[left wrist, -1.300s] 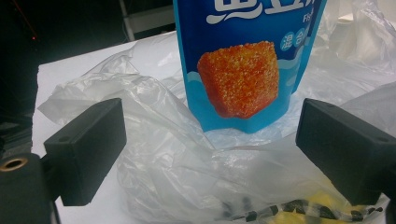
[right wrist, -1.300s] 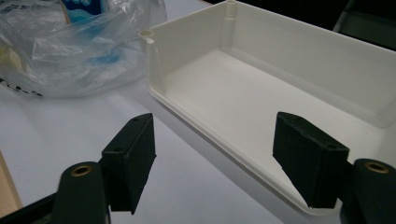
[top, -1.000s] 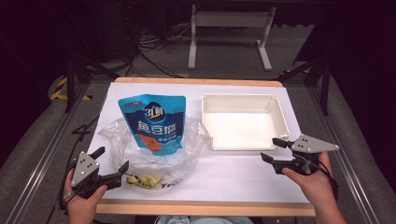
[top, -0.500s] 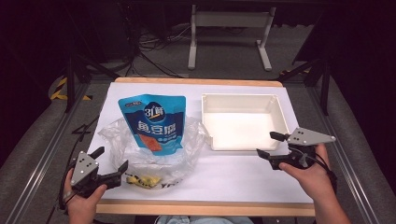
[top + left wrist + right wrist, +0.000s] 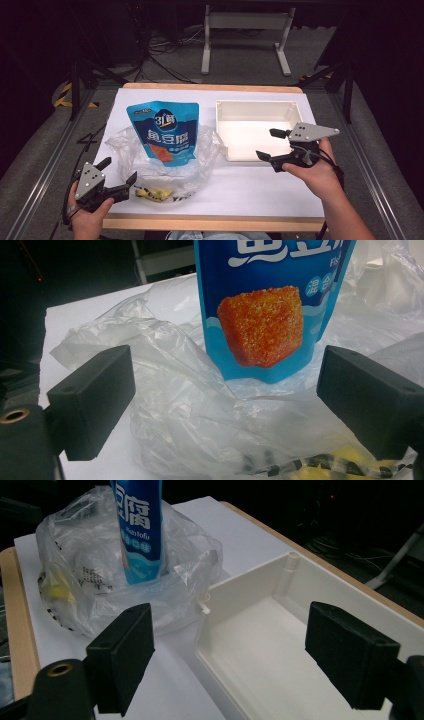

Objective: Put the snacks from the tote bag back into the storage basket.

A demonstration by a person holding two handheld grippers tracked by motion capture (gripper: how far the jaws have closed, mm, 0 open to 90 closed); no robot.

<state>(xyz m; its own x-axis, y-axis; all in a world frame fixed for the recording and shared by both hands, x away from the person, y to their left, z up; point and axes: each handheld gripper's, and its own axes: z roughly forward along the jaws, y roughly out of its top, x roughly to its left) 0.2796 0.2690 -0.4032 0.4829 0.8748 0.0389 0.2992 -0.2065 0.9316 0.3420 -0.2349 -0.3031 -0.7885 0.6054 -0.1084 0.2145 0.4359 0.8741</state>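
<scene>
Where the 2 claws are taken as the starting points, the entry runs as follows.

Left claw (image 5: 119,173): at the near left corner of the worktop (image 5: 260,190), jaws well apart, holding nothing. In the left gripper view the 2 pads frame the crumpled rim of the clear plastic bag (image 5: 190,405), close ahead of them and not seen touching them.

Blue pouch (image 5: 166,131): stands inside the plastic bag on the left half of the worktop, long axis running away from the near edge toward the far edge, top leaning away from the person. It lies directly ahead of the left claw, beyond the bag's near rim. Yellow printed items (image 5: 156,192) sit at the bag's bottom, nearest the near edge.

Right claw (image 5: 272,146): jaws apart, empty, hovering over the near rim of the white tray (image 5: 252,106), which occupies the right half of the worktop and holds nothing.

Judgement: the left claw is clearly the nearer to bag and pouch; the right one would need to cross leftward past the tray's left wall. The coming move likely turns on the left claw advancing straight forward.
</scene>
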